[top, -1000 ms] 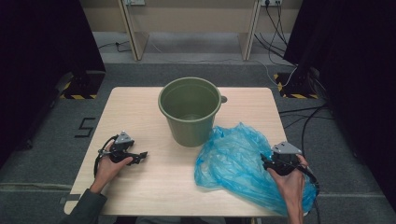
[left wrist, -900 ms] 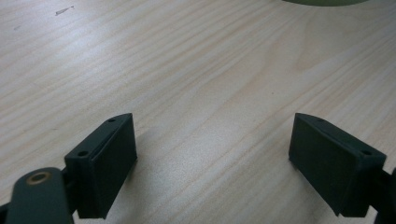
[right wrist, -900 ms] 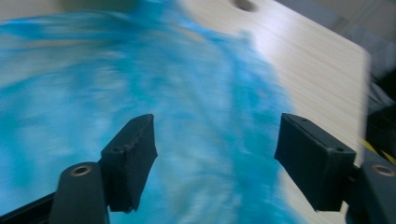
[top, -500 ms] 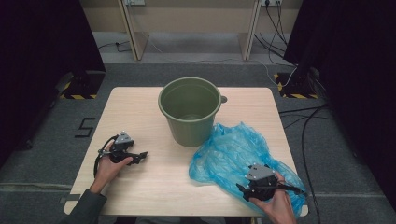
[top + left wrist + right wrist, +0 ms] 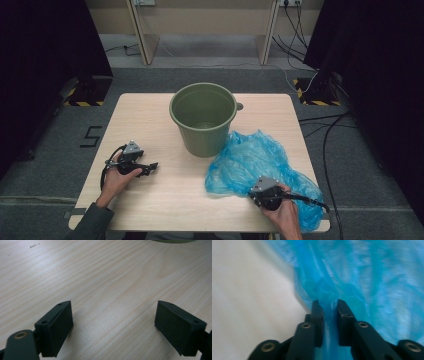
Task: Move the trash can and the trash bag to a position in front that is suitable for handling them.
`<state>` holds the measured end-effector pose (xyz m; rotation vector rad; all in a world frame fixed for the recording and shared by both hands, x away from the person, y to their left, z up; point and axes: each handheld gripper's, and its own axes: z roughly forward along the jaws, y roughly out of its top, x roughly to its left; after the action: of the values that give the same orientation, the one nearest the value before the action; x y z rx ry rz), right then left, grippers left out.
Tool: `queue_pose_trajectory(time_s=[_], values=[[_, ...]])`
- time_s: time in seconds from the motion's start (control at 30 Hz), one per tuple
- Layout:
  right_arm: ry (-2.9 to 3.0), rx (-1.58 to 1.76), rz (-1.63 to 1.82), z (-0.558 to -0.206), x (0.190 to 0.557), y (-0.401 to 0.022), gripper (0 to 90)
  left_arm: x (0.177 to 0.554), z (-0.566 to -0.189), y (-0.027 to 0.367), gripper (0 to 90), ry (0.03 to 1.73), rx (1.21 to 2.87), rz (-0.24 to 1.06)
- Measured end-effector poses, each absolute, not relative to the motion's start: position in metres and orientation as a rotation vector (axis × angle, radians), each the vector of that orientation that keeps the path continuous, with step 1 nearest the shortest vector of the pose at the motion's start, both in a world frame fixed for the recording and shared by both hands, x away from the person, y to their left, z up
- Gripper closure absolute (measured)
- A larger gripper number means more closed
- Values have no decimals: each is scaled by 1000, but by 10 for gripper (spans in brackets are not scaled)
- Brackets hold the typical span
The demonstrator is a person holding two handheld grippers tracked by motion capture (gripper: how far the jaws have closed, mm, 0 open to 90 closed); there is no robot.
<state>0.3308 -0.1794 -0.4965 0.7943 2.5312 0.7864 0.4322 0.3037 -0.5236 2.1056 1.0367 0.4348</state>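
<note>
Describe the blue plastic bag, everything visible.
The blue plastic bag is thin, translucent, crinkled film, lying crumpled and spread flat on the near right of the wooden table. Its far edge lies against the base of the green bucket; its near right part reaches the table edge. The right gripper has just been closing its jaws, and a fold of the bag's near left edge sits pinched between them. Nothing shows inside the bag.
</note>
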Motion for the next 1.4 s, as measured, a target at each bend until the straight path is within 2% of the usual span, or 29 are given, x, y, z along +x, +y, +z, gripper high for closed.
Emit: queue_pose_trajectory(time_s=[0.07, 0.43, 0.47, 0.5, 0.53, 0.57, 0.6, 0.63, 0.67, 0.7, 0.87, 0.9, 1.0, 1.07, 1.1, 1.23, 1.27, 1.3, 1.4], values=[[2445, 891, 794, -499, 349, -188, 891, 432, -524, 304, 142, 1037, 2106, 435], [2277, 1141, 754, -502, 416, -208, 892, 432, -524, 304, 142, 1036, 2106, 435], [2269, 1154, 767, -502, 421, -208, 868, 432, -524, 304, 142, 1036, 2106, 435], [2270, 1152, 783, -502, 425, -205, 805, 432, -524, 304, 142, 1037, 2106, 435], [2270, 1152, 783, -502, 425, -205, 805, 432, -524, 304, 142, 1037, 2106, 435], [2280, 1109, 830, -495, 425, -200, 660, 432, -524, 304, 142, 1036, 2106, 435], [2280, 1109, 830, -495, 425, -200, 660, 432, -524, 304, 142, 1036, 2106, 435], [2234, 1088, 859, -480, 419, -206, 544, 432, -524, 304, 142, 1037, 2106, 435], [2213, 1102, 868, -473, 415, -213, 544, 432, -524, 304, 142, 1037, 2106, 435], [2201, 1129, 875, -466, 410, -222, 432, 432, -524, 304, 142, 1037, 2106, 435], [2138, 1155, 909, -451, 375, -256, 384, 432, -524, 304, 142, 1037, 2106, 435], [2132, 1183, 905, -454, 356, -269, 373, 432, -524, 304, 142, 1037, 2106, 435], [2155, 1222, 862, -467, 334, -280, 359, 432, -524, 304, 142, 1037, 2105, 435], [2174, 1231, 851, -471, 328, -282, 359, 432, -524, 304, 142, 1037, 2105, 435], [2207, 1237, 853, -478, 317, -282, 387, 432, -524, 304, 142, 1037, 2106, 435], [2305, 1179, 778, -492, 310, -271, 671, 432, -524, 304, 142, 1037, 2106, 435], [2305, 1179, 778, -492, 310, -271, 671, 432, -524, 304, 142, 1037, 2106, 435], [2333, 1158, 761, -496, 307, -260, 725, 432, -524, 304, 142, 1036, 2106, 435], [2372, 1108, 771, -493, 301, -242, 724, 432, -524, 304, 142, 1037, 2105, 435]])
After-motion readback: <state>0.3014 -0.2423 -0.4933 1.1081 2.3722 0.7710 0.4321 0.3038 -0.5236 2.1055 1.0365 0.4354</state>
